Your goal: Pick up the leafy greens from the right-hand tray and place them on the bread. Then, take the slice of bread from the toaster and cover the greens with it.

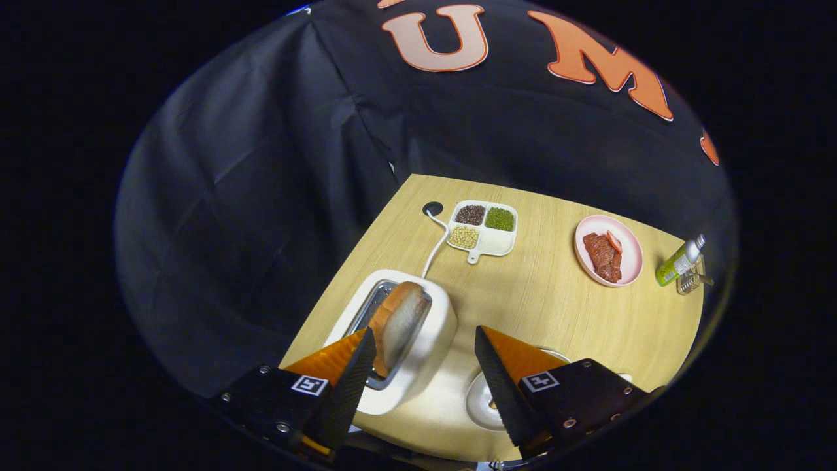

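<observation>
A white toaster stands on the wooden table, with a slice of bread sticking up out of its right slot. My gripper hovers above it, open, with nothing between the fingers. The left finger overlaps the bread's near edge; whether it touches is unclear. Under the right finger lies a white plate, mostly hidden, so what it holds cannot be made out.
Beyond the toaster a white divided dish holds dark, green and pale grains. A pink plate with red meat sits further right, then a green bottle beside a small glass object. The toaster's white cord runs to a hole in the table.
</observation>
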Action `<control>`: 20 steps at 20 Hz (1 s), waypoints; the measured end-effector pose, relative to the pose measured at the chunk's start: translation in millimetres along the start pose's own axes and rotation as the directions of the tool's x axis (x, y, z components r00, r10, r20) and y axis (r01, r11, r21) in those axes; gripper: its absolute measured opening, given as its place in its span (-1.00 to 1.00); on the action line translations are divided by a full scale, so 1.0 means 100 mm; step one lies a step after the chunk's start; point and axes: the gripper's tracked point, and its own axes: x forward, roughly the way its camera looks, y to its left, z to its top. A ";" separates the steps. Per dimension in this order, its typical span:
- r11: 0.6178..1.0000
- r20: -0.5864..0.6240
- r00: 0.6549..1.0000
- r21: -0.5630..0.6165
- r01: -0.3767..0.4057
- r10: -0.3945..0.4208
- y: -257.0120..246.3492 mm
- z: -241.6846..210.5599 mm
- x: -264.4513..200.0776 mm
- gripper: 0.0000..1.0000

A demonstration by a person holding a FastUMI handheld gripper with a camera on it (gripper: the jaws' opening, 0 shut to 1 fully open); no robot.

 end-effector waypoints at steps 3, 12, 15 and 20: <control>1.000 -0.035 0.999 -0.009 0.006 -0.006 0.13 0.15 0.11 0.81; 0.995 -0.267 0.960 0.016 0.096 -0.089 0.12 0.02 0.58 0.33; 0.993 -0.315 0.943 0.014 0.116 -0.106 0.12 -0.07 0.68 -0.02; 0.993 -0.340 0.934 -0.001 0.118 -0.111 0.11 -0.13 0.64 -0.73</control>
